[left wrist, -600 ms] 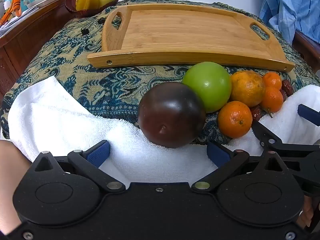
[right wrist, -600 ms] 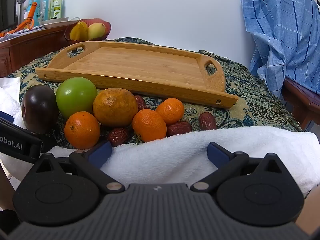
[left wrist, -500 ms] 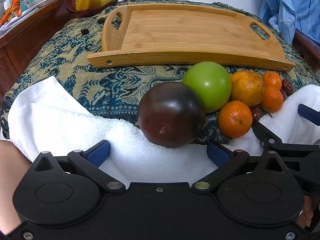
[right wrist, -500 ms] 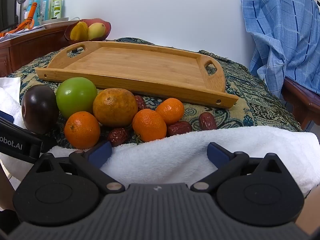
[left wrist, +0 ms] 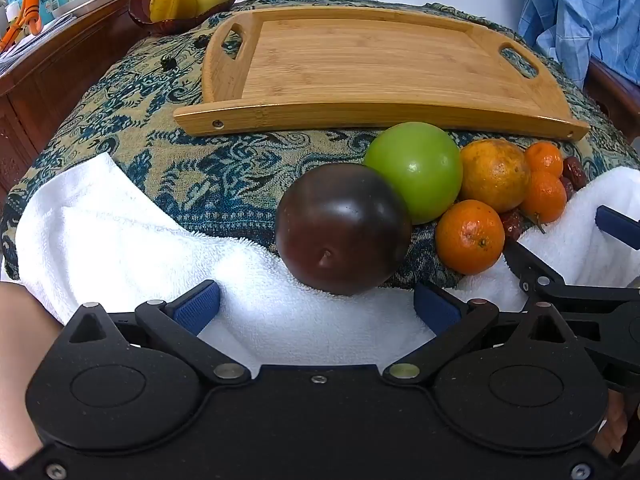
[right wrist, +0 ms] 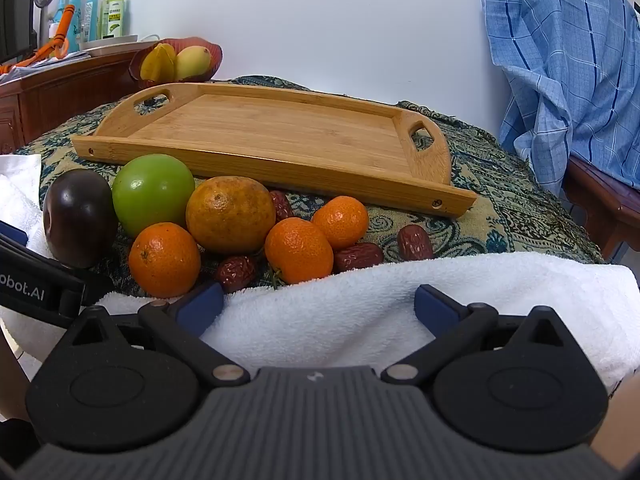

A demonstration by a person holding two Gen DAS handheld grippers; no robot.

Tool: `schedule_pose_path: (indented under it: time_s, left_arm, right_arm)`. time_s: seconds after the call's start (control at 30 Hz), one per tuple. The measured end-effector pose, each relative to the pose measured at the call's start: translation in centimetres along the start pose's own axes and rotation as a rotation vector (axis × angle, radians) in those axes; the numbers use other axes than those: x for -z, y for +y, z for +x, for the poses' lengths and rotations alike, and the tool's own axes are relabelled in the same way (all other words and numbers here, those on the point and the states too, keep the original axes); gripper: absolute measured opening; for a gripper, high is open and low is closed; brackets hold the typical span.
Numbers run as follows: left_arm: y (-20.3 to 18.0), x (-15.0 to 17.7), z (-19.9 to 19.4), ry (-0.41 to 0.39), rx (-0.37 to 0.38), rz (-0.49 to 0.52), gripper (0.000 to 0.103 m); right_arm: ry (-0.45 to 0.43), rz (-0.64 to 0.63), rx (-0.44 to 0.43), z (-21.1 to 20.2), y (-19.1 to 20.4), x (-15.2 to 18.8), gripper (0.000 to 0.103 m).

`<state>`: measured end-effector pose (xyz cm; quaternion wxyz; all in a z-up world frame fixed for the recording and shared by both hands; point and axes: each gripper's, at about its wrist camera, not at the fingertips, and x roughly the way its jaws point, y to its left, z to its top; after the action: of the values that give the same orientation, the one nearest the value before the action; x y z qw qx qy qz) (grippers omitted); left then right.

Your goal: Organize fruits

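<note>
fruits lie in a tight cluster on the patterned cloth [right wrist: 516,196], just in front of the bamboo tray [right wrist: 280,136] and just beyond the white towel [right wrist: 360,304] that both grippers rest over. the left gripper [left wrist: 316,307] has its jaws spread wide with nothing between them, and the dark plum [left wrist: 342,238] sits just ahead of it, a little right of centre, its near side on the towel's edge. the right gripper [right wrist: 318,306] is likewise spread wide and holds nothing; the cluster lies ahead and to its left. the plum is glossy, dark purple-brown, with a small stem dimple facing near. the green apple [right wrist: 152,192] touches it on the right, smooth and shiny. next right is a large orange [right wrist: 230,214] with a dull, mottled skin. three small bright tangerines sit around it: one near [right wrist: 164,260], one to the right [right wrist: 298,250], one farther right [right wrist: 340,222]. wrinkled red dates [right wrist: 414,242] lie among and beside them.
</note>
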<state>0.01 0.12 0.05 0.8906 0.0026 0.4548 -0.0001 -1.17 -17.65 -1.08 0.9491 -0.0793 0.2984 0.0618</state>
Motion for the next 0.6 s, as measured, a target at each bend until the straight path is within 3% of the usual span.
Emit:
schedule_pose_path:
  time_s: [0.6]
  left_arm:
    - [-0.14,0.05,0.03,0.002,-0.002,0.004,0.103]
  right_arm:
    - [-0.001,-0.001,0.001,-0.1,-0.01,0.07,0.103]
